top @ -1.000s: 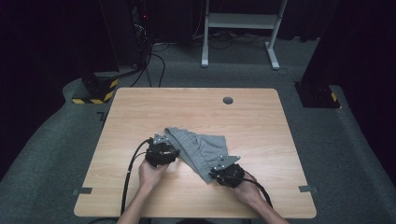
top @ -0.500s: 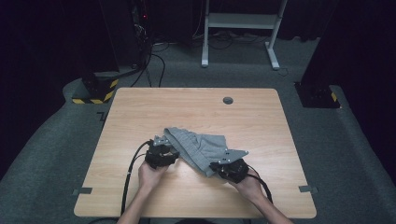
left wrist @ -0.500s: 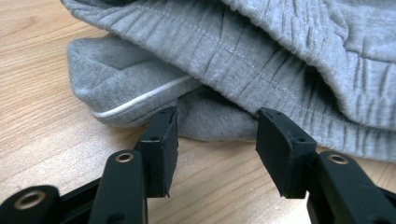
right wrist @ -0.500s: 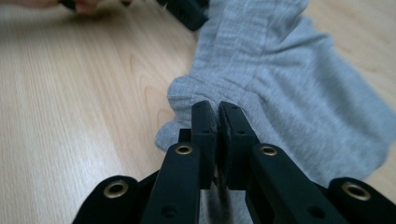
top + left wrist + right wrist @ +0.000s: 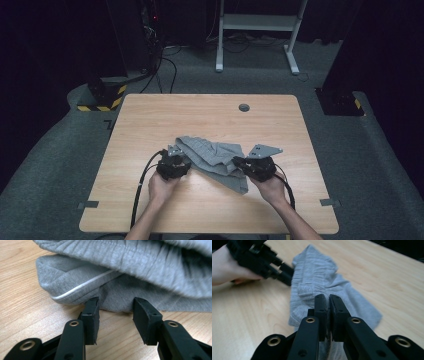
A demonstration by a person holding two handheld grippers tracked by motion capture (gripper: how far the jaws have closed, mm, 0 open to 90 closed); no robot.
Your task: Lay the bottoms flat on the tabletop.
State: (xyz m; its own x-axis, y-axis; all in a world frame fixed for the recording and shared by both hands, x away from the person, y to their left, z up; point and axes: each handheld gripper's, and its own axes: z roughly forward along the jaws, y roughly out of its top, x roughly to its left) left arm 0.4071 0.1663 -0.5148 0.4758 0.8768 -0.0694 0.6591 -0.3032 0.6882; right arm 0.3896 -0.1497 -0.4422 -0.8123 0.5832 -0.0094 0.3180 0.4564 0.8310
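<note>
Overhead, looking down on a light wooden table (image 5: 210,115), with a crumpled grey knitted garment (image 5: 215,156) lying near the front edge, midway between two hands. Reaching in from the bottom, two bare forearms, each hand gripping a black two-jaw gripper with a cable trailing back toward the person.

Left gripper (image 5: 176,165) sitting low at the garment's left edge, jaws pointing into the cloth. Seen along the left gripper (image 5: 115,311) itself: two black jaws standing apart, having just been closing, tips touching the folded hem where a thin white line of piping runs along the fold. Wood grain showing in the gap between the pads; cloth bunching just beyond and above the tips, not yet pressed from both sides.

Right gripper (image 5: 239,162) lying at the garment's right side, a grey three-cornered plate riding on top. Seen along the right gripper (image 5: 327,301): jaws pressed almost together, pinching a fold of the grey fabric, with cloth hanging down between the arms of the tool and the rest of the garment (image 5: 322,285) spreading away across the table. Farther off at upper left of that view, the other hand (image 5: 229,267) holding its black gripper against the garment's far edge.

Toward the table's back edge, a small round dark grommet (image 5: 244,107) set in the wood.
</note>
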